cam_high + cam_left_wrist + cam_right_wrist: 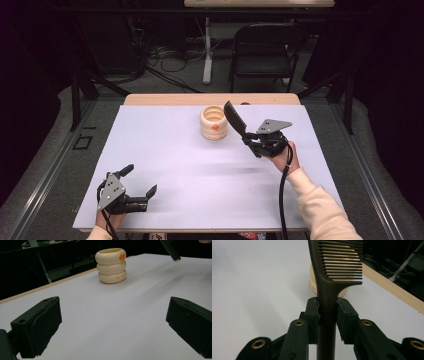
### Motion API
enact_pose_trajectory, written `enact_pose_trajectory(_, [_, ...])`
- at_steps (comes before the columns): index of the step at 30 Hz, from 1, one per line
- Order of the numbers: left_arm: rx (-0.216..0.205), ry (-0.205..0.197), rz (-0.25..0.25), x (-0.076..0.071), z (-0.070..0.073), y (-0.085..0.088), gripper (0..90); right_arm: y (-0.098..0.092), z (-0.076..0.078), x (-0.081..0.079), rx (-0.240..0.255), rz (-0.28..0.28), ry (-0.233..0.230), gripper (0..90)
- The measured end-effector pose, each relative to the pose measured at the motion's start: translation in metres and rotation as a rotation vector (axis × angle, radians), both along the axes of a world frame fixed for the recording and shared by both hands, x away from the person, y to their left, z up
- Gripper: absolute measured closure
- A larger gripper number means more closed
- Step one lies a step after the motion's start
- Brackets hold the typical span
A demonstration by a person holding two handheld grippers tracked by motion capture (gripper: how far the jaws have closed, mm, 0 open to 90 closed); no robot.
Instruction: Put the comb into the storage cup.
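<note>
A dark brown comb (329, 277) is clamped by its handle in my right gripper (327, 307), teeth pointing away. In the high view the comb (234, 119) tilts up toward a cream ribbed cup (215, 122) with an orange dot, and the right gripper (248, 139) hovers just right of that cup. The cup (111, 265) stands upright far ahead in the left gripper view, with the comb's handle end (172, 251) at the top right. My left gripper (141, 180) rests open near the table's front left corner, nothing between its jaws.
A white sheet (175, 160) covers the wooden table (165, 99). A black folding chair (265, 50) and a white table leg (207, 50) stand beyond the far edge, with cables on the floor (165, 57).
</note>
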State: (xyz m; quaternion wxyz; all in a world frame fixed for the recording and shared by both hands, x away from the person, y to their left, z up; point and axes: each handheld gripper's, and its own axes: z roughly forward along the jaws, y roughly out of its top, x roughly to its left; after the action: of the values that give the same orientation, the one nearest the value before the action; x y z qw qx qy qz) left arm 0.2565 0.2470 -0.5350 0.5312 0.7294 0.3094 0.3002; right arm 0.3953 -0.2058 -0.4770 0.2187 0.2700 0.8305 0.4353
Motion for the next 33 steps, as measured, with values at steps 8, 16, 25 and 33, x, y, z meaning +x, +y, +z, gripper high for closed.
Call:
enact_pose_trajectory(8, [-0.004, -0.001, 0.001, -0.001, 0.0, 0.0, 0.2, 0.003, 0.003, 0.004, 0.011, -0.007, -0.003, 72.5])
enact_pose_trajectory(16, [-0.003, -0.001, 0.0, 0.0, 0.0, 0.0, 0.2, 0.006, 0.008, 0.007, 0.011, -0.009, -0.016, 72.5])
enact_pose_trajectory(25, [-0.003, -0.002, -0.003, 0.0, 0.0, 0.0, 0.2, 0.011, 0.015, 0.013, 0.015, -0.013, -0.02, 72.5])
enact_pose_trajectory(33, [-0.003, -0.003, -0.002, 0.0, 0.0, 0.0, 0.2, 0.015, 0.019, 0.021, 0.027, -0.017, -0.024, 72.5])
